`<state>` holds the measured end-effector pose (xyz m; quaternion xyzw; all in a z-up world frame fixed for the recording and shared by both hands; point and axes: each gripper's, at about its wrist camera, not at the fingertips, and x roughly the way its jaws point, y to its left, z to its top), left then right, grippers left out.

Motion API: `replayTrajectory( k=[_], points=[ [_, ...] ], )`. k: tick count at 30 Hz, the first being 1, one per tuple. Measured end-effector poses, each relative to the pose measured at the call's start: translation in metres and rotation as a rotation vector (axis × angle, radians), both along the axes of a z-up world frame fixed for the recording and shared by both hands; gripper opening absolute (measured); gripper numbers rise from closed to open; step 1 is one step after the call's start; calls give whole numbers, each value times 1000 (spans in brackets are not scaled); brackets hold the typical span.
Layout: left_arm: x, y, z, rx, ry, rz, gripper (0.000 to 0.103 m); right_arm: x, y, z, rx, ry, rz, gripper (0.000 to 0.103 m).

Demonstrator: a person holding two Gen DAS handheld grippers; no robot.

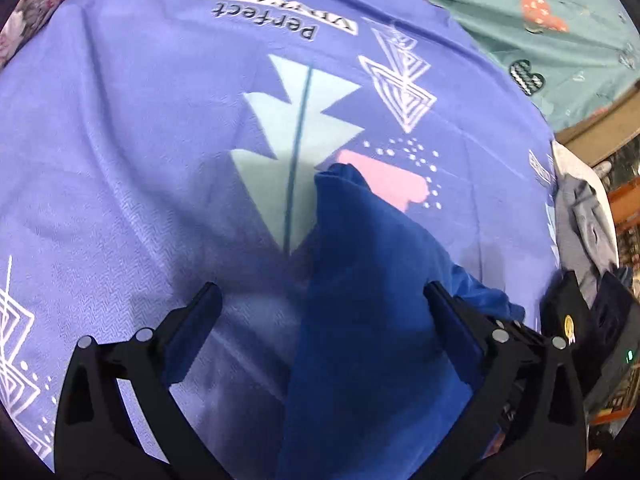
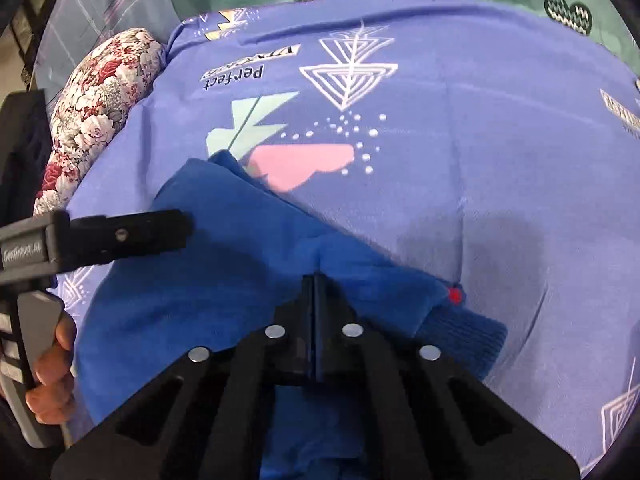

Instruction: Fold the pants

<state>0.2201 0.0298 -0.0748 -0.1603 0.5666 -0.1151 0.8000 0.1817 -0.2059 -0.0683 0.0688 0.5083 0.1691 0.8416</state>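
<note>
On the purple bedsheet [image 2: 480,160] lie the blue pants [image 2: 240,280] — soft, light and limp, best taken at a hem or the ribbed cuff [image 2: 464,336] — with the right gripper [image 2: 314,280] clenched on a fabric fold and the left gripper [image 1: 320,300] spread wide.

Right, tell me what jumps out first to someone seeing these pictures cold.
The blue pants lie bunched in the middle of a periwinkle bedsheet printed with triangles and a pink heart. The right gripper is shut on a pinch of the pants fabric, while the left gripper hangs open over them. A floral pillow sits at the sheet's left edge.
</note>
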Motion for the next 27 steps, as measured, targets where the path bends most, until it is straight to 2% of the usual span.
replayTrajectory(
  k=[1, 3, 8, 9, 12, 13, 15, 16, 18, 21, 24, 25, 27],
  points=[
    [0, 1, 3, -12, 6, 2, 101, -1, -1, 3, 3, 3, -1, 0],
    [-5, 4, 14, -17, -1, -2, 99, -6, -10, 16, 69, 9, -16, 9],
    [-46, 17, 42, -94, -82, -22, 101, -44, -12, 48, 131, -51, 27, 19],
    [-51, 17, 41, -82, -87, -29, 101, -52, -7, 46, 120, -41, 48, 21],
    [-51, 9, 12, 44, -46, -44, 101, -55, 7, 25, 45, 0, 57, 24],
    [-48, 13, 4, 13, -34, -29, 101, -54, 8, 20, 47, -2, 53, 24],
    [-42, 26, -5, -105, 32, 5, 101, -53, 9, 22, 44, 6, 42, 25],
    [-43, 30, -4, -122, 47, 17, 101, -54, 6, 26, 61, 14, 39, 25],
    [-47, 34, 9, -111, 24, 21, 100, -59, -3, 36, 122, 9, 41, 26],
    [-54, 33, 21, -69, -33, 16, 99, -71, -16, 47, 156, -27, 22, 26],
    [-51, 26, 10, -35, -8, 11, 101, -71, -22, 31, 194, 35, 11, 26],
    [-50, 27, 4, -60, 7, 20, 101, -69, -21, 21, 178, 53, 8, 25],
    [-48, 28, 4, -76, 12, 30, 101, -71, -18, 21, 159, 35, 27, 26]
  ],
)
